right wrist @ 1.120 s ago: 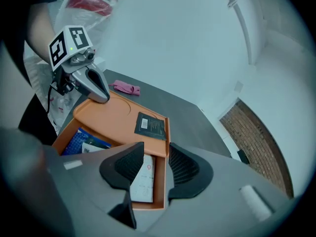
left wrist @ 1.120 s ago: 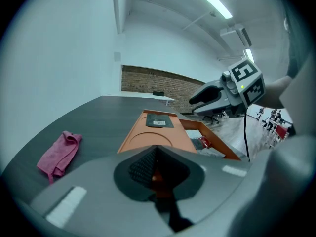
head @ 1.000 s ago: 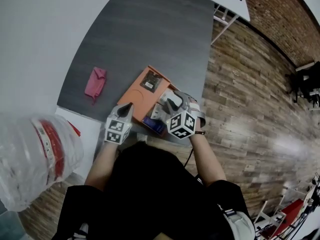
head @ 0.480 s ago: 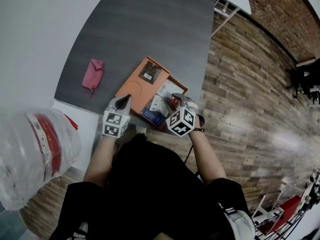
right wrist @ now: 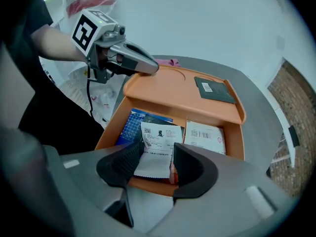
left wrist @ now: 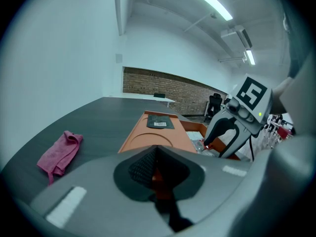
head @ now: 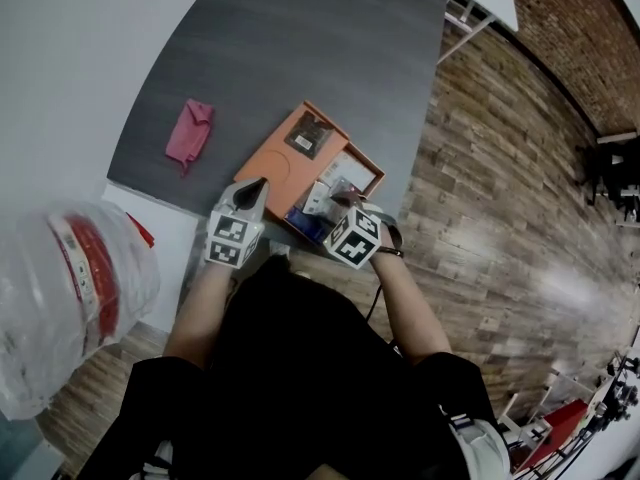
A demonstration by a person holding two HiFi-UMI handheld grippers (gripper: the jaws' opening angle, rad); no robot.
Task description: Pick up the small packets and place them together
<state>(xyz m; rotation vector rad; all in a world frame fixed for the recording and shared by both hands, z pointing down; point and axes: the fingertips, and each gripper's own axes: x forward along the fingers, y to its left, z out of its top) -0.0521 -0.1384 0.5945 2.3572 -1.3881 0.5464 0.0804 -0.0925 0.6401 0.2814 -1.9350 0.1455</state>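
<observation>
An orange tray [head: 285,173] lies at the near edge of the dark grey table [head: 300,58]. Its flat half carries a black packet [right wrist: 213,90]. In its deep compartment lie a blue packet [right wrist: 129,125] and a white labelled packet [right wrist: 203,135]. My right gripper [right wrist: 155,162] hangs over that compartment's near wall and its jaws are opening. A white printed packet [right wrist: 158,144] stands between them, down in the compartment. My left gripper [head: 255,190] is shut and empty, its tips over the tray's near left corner.
A pink cloth [head: 188,133] lies on the table left of the tray. A clear plastic bag with red print [head: 70,298] hangs at the lower left, over a white surface beside the table. Wooden floor runs along the table's right edge.
My right gripper has come a little nearer and left over the deep compartment, and its jaws stand wider round the white packet. The left gripper has hardly moved.
</observation>
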